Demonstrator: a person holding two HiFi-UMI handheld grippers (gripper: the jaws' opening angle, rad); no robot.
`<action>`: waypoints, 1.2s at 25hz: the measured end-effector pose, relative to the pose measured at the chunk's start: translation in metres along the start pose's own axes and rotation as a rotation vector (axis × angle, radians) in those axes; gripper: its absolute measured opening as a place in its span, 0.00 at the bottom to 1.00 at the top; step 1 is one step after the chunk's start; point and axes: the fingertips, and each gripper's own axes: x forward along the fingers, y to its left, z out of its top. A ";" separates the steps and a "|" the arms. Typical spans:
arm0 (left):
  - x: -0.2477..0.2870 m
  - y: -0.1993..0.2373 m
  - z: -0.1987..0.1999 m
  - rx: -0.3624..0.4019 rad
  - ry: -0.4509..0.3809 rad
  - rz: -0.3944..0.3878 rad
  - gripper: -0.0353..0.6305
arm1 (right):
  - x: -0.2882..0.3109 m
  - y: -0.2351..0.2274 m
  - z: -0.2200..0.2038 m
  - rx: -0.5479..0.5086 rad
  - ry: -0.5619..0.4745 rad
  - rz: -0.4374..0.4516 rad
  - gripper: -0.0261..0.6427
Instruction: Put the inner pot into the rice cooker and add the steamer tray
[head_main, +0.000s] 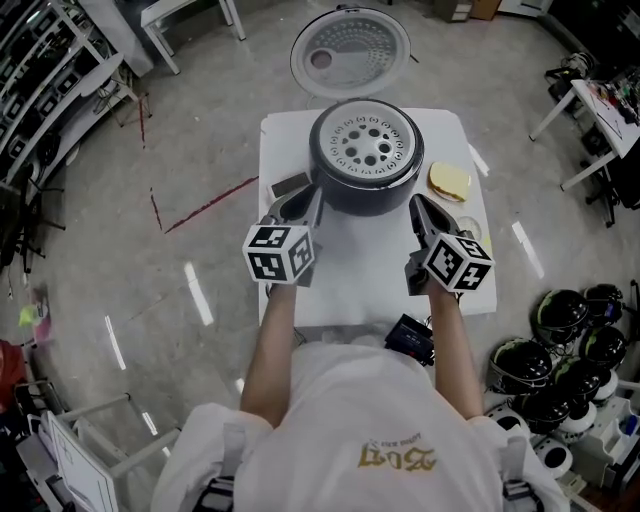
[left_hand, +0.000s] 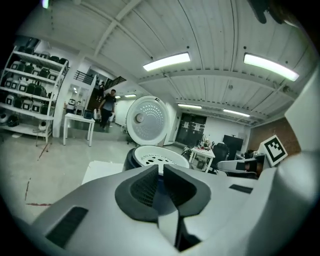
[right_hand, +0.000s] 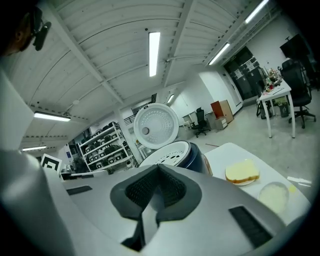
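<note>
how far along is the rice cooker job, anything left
Looks done: the white perforated steamer tray sits in the dark round rice cooker, hiding any inner pot. Nothing in hand: left gripper and right gripper have jaws shut, empty. Left: perhaps closing the round open lid.

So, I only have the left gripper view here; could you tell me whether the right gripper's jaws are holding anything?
Observer: No, the right gripper has its jaws together with nothing between them.
Operator: Thank you. Is anything lying right of the rice cooker?
Observer: Yes, a yellow slab on a small plate.
Operator: And seen from above, how does the steamer tray sit?
Observer: It fills the cooker's opening, lying level inside the rim.
</note>
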 end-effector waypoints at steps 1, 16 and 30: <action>-0.005 -0.003 -0.001 -0.006 -0.005 -0.003 0.11 | -0.005 0.001 -0.002 -0.002 0.000 0.001 0.06; -0.051 -0.015 -0.024 -0.105 -0.013 -0.053 0.08 | -0.041 0.027 -0.024 -0.069 -0.004 -0.011 0.06; -0.055 -0.022 -0.024 -0.067 0.006 -0.057 0.08 | -0.048 0.030 -0.024 -0.083 0.005 -0.024 0.06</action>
